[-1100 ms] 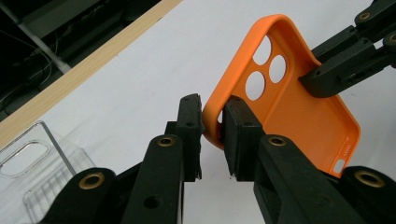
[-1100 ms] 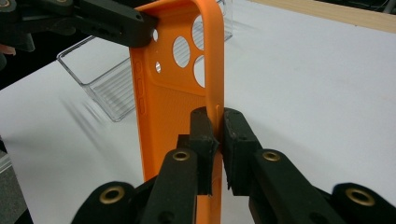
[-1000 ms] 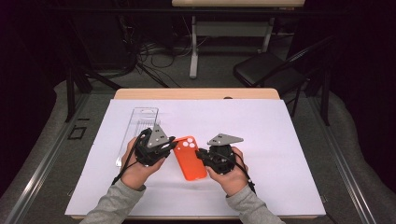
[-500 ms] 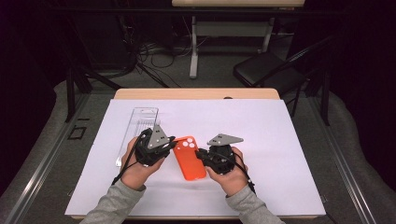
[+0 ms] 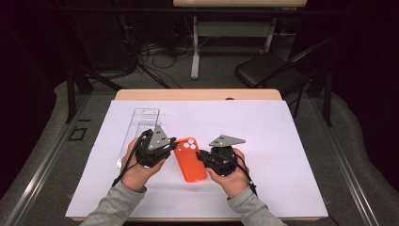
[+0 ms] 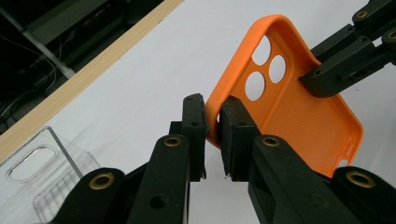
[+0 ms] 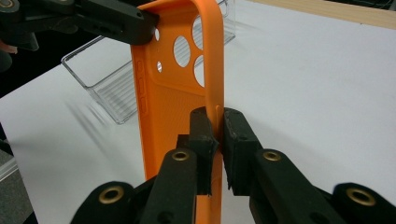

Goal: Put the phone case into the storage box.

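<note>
An orange phone case (image 5: 190,164) with three round camera holes hangs between my two grippers over the white sheet, its hollow side up. My left gripper (image 5: 173,149) is shut on the case's left rim near the camera end. In the left gripper view the pads (image 6: 233,123) pinch the thin orange wall (image 6: 303,121). My right gripper (image 5: 201,157) is shut on the opposite long rim. The right gripper view has its jaws (image 7: 218,126) clamped on the edge of the case (image 7: 168,107), with the left gripper (image 7: 135,21) holding the far side.
A clear plastic phone-case tray (image 5: 143,125) lies on the white sheet (image 5: 282,141) just behind my left hand. The wooden table edge (image 5: 197,94) runs along the back. A black chair (image 5: 268,70) and cables sit on the floor beyond.
</note>
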{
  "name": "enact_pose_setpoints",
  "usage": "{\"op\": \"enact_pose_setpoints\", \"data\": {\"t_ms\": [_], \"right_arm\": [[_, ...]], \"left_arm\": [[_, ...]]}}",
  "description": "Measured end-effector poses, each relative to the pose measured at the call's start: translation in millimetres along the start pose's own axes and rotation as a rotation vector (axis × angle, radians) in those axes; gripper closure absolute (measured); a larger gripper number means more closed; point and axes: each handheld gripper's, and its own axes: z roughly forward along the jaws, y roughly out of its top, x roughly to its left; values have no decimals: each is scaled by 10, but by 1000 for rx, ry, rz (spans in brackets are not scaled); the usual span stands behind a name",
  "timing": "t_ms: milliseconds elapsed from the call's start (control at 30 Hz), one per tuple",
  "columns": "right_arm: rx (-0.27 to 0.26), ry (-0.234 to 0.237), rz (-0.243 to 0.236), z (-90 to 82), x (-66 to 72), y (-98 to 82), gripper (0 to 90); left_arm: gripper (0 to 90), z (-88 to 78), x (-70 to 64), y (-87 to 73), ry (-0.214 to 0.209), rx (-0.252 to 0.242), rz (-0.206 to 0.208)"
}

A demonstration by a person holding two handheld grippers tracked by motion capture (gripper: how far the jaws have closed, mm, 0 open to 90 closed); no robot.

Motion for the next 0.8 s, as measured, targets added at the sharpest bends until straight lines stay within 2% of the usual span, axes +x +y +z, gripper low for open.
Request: {"op": "enact_pose_setpoints", "data": {"t_ms": [800], "right_arm": [[-5,13,14,13,-15,-6,806]], "left_arm": [[814,7,12,-8,-7,1,-21]]}}
